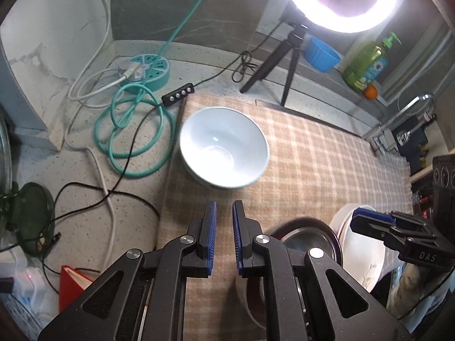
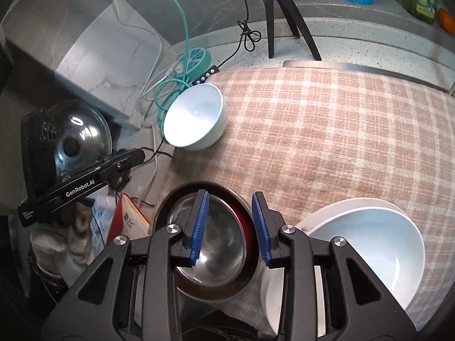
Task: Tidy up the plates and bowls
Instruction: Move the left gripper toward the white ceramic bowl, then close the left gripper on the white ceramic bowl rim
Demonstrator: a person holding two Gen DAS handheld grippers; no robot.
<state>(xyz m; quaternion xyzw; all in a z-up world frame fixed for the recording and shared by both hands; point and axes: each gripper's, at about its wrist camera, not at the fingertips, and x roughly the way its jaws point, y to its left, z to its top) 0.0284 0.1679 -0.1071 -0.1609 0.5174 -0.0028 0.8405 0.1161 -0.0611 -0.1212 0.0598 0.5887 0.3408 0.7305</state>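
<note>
A speckled grey tabletop (image 1: 85, 227) is partly covered by a tan plaid cloth (image 2: 327, 130), with grey marble-look wall panels behind. On the cloth's far left corner stands a pale blue bowl (image 1: 224, 149), upright and empty, alone and well apart from the other dishes. At the cloth's near edge sits a steel bowl (image 2: 219, 244) with a dark rim, and just beside it on the right a second pale bowl (image 2: 378, 244) rests inside a white dish (image 2: 378, 203). The left tool (image 1: 224, 237) hangs above the cloth just short of the far bowl, its blue pads nearly pressed together with nothing between them. The right tool (image 2: 230, 227) hovers over the steel bowl, its jaws parted and clear of it. Beyond the far bowl lie a coiled teal cable (image 1: 133, 139), a round teal power strip (image 1: 150, 71), a black tripod (image 1: 284, 59) carrying a lit ring light (image 1: 341, 2), a blue cup (image 1: 321, 54) and a green soap bottle (image 1: 366, 65).
</note>
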